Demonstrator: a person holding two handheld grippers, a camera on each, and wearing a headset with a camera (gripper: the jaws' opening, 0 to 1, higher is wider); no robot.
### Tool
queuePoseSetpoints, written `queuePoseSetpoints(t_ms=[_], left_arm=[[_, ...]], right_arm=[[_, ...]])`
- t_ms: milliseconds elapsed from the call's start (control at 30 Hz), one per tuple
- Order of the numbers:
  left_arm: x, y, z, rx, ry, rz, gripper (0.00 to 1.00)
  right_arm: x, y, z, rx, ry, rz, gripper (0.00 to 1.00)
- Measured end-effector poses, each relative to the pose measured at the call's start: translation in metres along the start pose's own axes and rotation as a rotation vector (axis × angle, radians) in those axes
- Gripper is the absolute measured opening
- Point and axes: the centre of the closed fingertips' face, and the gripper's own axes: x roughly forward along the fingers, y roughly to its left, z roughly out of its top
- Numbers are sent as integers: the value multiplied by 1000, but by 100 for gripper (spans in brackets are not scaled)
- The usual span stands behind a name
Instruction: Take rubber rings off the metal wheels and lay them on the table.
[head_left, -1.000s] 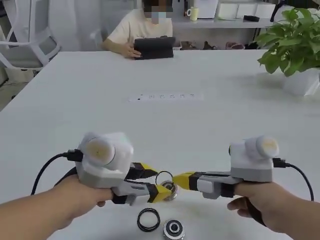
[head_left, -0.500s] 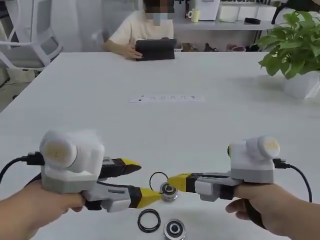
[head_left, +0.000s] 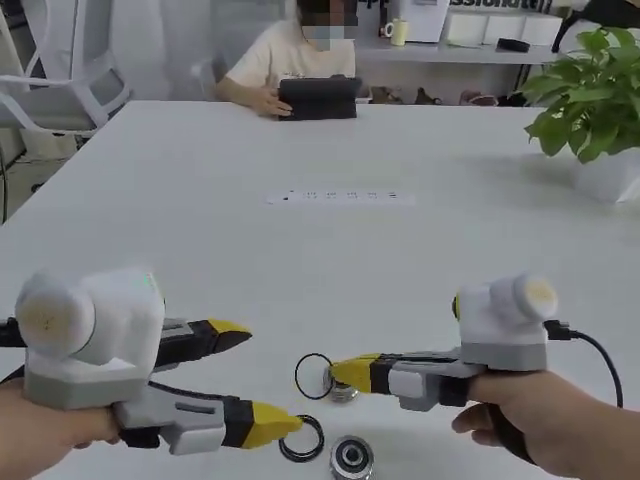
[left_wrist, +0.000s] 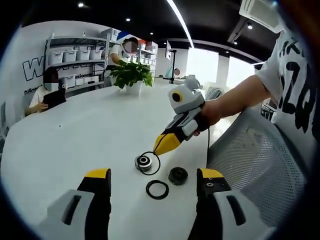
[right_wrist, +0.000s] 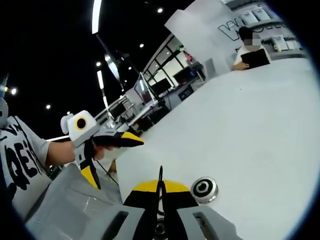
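Note:
My right gripper (head_left: 336, 373) is shut on a thin black rubber ring (head_left: 312, 376), which stands up beside a small metal wheel (head_left: 344, 392) on the white table (head_left: 330, 270). In the left gripper view the same ring (left_wrist: 153, 163) loops by that wheel (left_wrist: 143, 161) under the right gripper's yellow tip (left_wrist: 165, 144). My left gripper (head_left: 257, 380) hangs open to the left, clear of the wheel, with nothing between its fingers (left_wrist: 98, 176). A thicker black ring (head_left: 300, 440) lies flat on the table, with a second wheel (head_left: 351, 458) beside it. The right gripper view shows a wheel (right_wrist: 205, 187) just right of the shut jaws.
A person (head_left: 290, 55) sits with a tablet (head_left: 318, 98) at the far side of the table. A potted plant (head_left: 590, 85) stands at the back right. A row of flush sockets (head_left: 340, 197) marks the table's middle. A mesh chair back (left_wrist: 250, 165) stands beside me.
My left gripper has drawn back to the left, away from the wheel, with its jaws apart. The right gripper stays shut on the thin ring at the wheel.

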Motion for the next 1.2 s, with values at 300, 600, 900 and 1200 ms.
queuePoseSetpoints(t_ms=[300, 600, 900, 1200], left_arm=[[-12, -1, -5, -24, -8, 20, 71], [-19, 1, -8, -34, -11, 38, 73], [-22, 3, -11, -40, -10, 46, 74], [-21, 2, -13, -41, -7, 46, 74]], right_arm=[[7, 6, -13, -9, 64, 24, 0], [19, 11, -32, -22, 159, 53, 0], [23, 6, -44, -22, 221, 50, 0], [23, 2, -48, -29, 239, 24, 0]])
